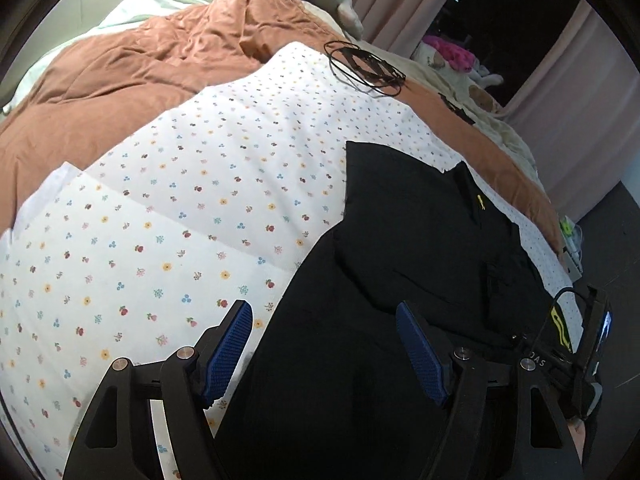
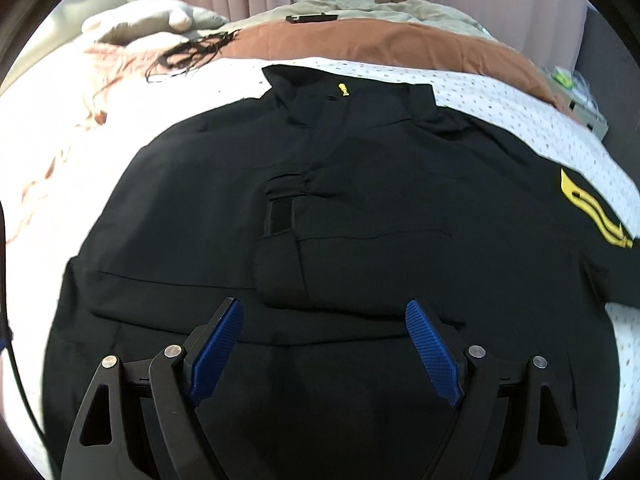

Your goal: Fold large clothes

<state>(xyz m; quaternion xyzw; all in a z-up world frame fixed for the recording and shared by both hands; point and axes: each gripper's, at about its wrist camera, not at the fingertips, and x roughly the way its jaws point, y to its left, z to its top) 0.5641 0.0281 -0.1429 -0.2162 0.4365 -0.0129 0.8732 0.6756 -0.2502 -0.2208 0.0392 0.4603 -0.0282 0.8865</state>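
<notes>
On the floral sheet [image 1: 192,200], black jacket [image 2: 320,208] is lying flat; left gripper [image 1: 324,320] and right gripper [image 2: 324,316] are hovering near its hem, jaws wide, gripping nothing.

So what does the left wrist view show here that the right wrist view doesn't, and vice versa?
Only the left wrist view shows the wide bare stretch of floral sheet, the pale green pillow and the other gripper's body at its right edge.

Only the right wrist view shows the black jacket nearly whole, with a sleeve folded across its chest and the yellow sleeve emblem in full.

Both show open blue-padded grippers, left gripper and right gripper, the brown duvet, the tangled black cable and the yellow zipper pull.
</notes>
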